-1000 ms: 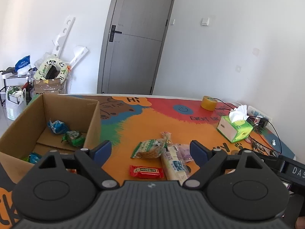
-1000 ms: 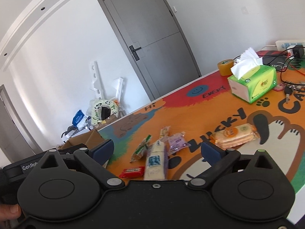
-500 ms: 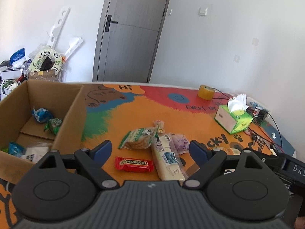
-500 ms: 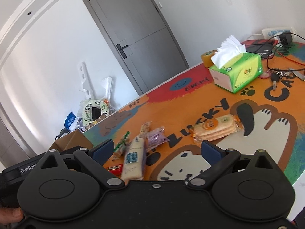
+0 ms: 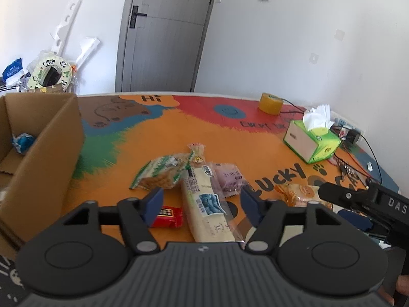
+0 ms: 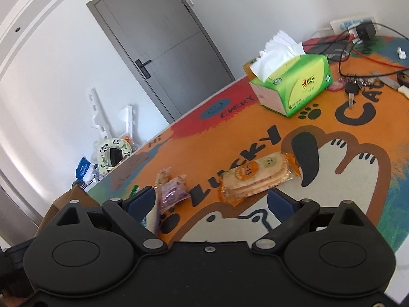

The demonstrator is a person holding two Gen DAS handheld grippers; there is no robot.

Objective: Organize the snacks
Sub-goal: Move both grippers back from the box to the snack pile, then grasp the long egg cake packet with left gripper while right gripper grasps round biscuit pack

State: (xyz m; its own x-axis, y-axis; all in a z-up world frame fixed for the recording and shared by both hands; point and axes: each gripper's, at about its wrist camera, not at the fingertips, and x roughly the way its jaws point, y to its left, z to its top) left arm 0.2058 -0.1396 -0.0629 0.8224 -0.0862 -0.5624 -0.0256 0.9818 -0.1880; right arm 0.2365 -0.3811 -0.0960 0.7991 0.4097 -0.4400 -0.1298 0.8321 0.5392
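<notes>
Several snacks lie on the colourful table mat. In the left wrist view I see a long white bread pack [image 5: 208,200], a green-and-white pack [image 5: 161,172], a purple pack [image 5: 228,176], a red bar [image 5: 167,216] and an orange cracker pack [image 5: 297,193]. My left gripper [image 5: 202,200] is open and empty, hovering over the bread pack. My right gripper [image 6: 211,200] is open and empty, just short of the orange cracker pack [image 6: 255,176]; the purple pack [image 6: 172,190] is by its left finger. The cardboard box [image 5: 51,153] at the left holds a blue snack [image 5: 23,142].
A green tissue box [image 5: 313,140] [image 6: 294,81], a yellow tape roll [image 5: 269,102], keys [image 6: 354,88], cables and a power strip [image 6: 354,24] sit at the mat's far right. A grey door and clutter stand behind the table.
Both grippers have moved right and closer to the table. The box has slid toward the left edge of the left view; the cracker pack is now centred between the right fingers.
</notes>
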